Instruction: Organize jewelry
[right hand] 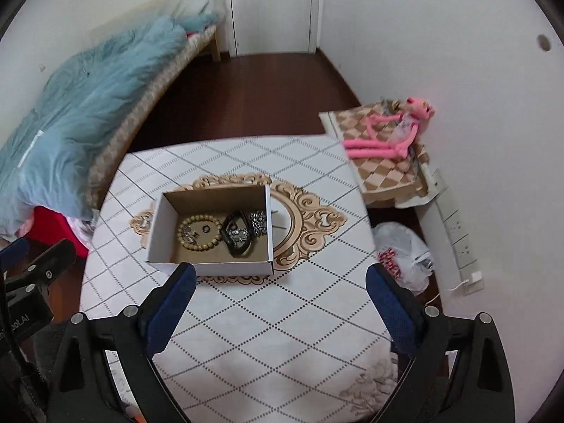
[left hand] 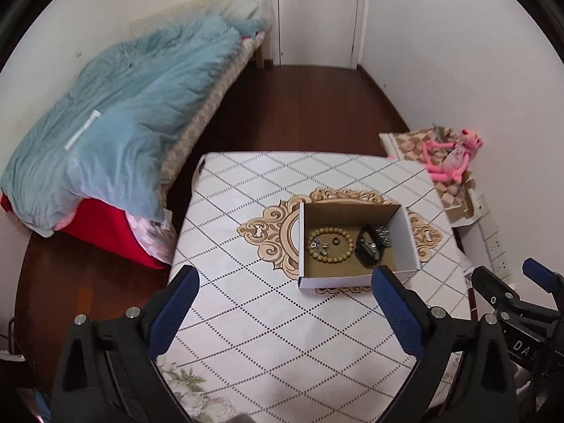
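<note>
An open white cardboard box (left hand: 409, 243) (right hand: 157, 236) stands on the patterned table (left hand: 268, 335) (right hand: 268, 317). Inside lie a wooden bead bracelet (left hand: 349, 248) (right hand: 208, 244), a black band (left hand: 363, 255) (right hand: 239, 251), a small dark ring (left hand: 335, 240) (right hand: 205, 228), silver pieces (left hand: 322, 248) (right hand: 192, 234) and a silver chain bracelet (left hand: 384, 234) (right hand: 258, 224). My left gripper (left hand: 285, 278) is open and empty, just short of the box. My right gripper (right hand: 280, 275) is open and empty, near the box's front wall. The right gripper also shows at the left wrist view's right edge (left hand: 507, 282).
A bed with a blue quilt (left hand: 123, 112) (right hand: 70, 105) stands left of the table. A pink plush toy (left hand: 451, 155) (right hand: 387, 137) lies on a checkered box at the right. A plastic bag (right hand: 402, 253) and a power strip (right hand: 454, 236) are on the floor at the right.
</note>
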### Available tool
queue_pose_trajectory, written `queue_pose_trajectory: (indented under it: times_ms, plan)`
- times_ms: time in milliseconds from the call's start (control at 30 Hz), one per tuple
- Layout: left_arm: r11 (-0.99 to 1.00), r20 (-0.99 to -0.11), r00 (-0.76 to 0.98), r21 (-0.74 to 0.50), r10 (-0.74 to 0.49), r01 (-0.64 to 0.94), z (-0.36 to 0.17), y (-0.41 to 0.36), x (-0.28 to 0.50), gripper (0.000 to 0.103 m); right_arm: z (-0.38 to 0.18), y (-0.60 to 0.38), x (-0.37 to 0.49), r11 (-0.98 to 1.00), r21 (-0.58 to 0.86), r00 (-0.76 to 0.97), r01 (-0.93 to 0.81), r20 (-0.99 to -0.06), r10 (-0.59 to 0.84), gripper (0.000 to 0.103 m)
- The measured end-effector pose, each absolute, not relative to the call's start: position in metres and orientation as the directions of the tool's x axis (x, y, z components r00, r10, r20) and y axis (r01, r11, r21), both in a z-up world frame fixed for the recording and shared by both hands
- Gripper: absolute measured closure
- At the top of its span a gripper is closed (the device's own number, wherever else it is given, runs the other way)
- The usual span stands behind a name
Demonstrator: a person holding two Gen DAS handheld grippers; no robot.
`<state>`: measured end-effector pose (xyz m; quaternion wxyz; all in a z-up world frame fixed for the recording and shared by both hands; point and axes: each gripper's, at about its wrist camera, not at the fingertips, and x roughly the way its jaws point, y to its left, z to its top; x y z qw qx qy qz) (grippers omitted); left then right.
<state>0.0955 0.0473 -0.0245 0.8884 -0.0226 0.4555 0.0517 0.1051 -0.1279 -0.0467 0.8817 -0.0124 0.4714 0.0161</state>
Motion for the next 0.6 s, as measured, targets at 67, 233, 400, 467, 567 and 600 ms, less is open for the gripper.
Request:
queue_pose_trajectory:
  times_ms: [67,233,400,467,567,600]
  plan:
    - [0.994,-0.802,0.593,0.004,0.07,-0.111,-0.013,0.047,0.085,0.003,-0.03,-0.129,0.091,0.999,-0.003,0.577,-0.04,-0.816,0.02,0.005]
    - [0.996,-0.766,0.639,0.004,0.062,-0.092,0.024,0.041,0.054,0.003,0.011,-0.135,0.057,0.999,0.009,0.64,-0.033,-0.768,0.028,0.005]
    - [0.996,-0.731,0.68,-0.006,0.058,-0.091,0.053,0.04,0.032,0.003,0.047,-0.138,0.027,1.0,0.009,0.692,-0.028,-0.721,0.026,0.004]
    - [0.996,-0.728,0.684,-0.02,0.046,-0.088,0.06,0.04,0.027,0.003,0.056,-0.139,0.018,1.0,0.011,0.701,-0.027,-0.713,0.027,0.0]
    - [0.997,-0.72,0.694,-0.024,0.033,-0.073,0.07,0.038,0.018,0.003,0.072,-0.141,0.005,1.0,0.0,0.723,-0.031,-0.69,0.022,0.0]
    - [0.997,-0.718,0.696,-0.026,0.031,-0.072,0.072,0.038,0.016,0.003,0.076,-0.141,0.001,1.0,-0.01,0.731,-0.028,-0.683,0.014,0.0]
